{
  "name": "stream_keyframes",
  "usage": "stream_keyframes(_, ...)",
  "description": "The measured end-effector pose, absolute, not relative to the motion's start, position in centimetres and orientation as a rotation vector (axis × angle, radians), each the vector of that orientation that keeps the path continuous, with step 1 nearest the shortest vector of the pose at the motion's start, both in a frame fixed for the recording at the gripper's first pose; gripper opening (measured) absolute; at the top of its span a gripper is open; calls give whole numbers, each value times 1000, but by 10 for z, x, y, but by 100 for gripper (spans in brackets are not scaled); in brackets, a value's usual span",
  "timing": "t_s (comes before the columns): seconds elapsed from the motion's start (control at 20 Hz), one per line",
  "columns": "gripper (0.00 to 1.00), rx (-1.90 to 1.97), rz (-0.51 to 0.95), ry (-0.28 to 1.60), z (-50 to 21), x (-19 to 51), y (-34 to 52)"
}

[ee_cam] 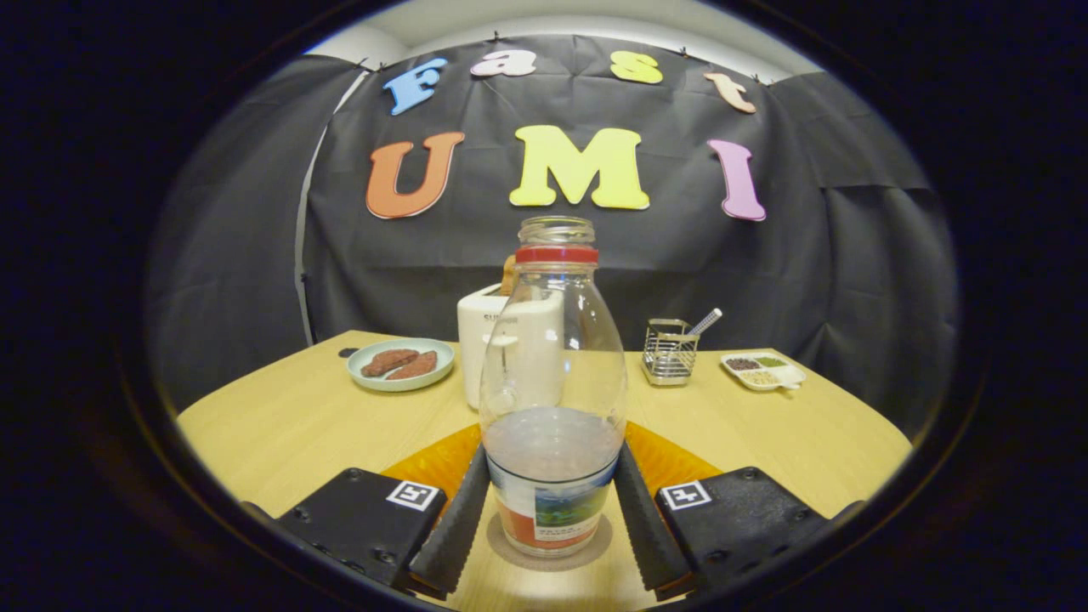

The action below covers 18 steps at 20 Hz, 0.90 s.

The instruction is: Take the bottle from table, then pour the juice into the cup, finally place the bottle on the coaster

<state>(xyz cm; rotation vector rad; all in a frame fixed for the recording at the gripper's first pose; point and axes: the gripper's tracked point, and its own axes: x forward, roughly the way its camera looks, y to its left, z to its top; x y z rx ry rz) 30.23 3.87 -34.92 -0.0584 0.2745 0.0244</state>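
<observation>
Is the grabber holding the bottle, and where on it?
Yes, it looks so. The gripper has both fingers pressed against the lower sides of the bottle, by its label. The bottle stands upright on the coaster.

cloth-walled booth, breakfast table (297,425)

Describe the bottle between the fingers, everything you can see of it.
The bottle is clear, glass by the look of it, with a rounded body narrowing to an open, capless mouth and a red ring around the neck. A little greyish liquid fills its lower part, and a printed label wraps the base. It stands upright on a round coaster on the wooden table. The gripper has one finger against each side of its lower body, apparently gripping it.
</observation>
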Motion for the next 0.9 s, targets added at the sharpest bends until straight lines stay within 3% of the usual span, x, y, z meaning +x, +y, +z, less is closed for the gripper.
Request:
stream_keyframes(0.65,83,-40,22,272,-360,298,37)
stream_keyframes(0.9,100,-27,12,272,-358,294,37)
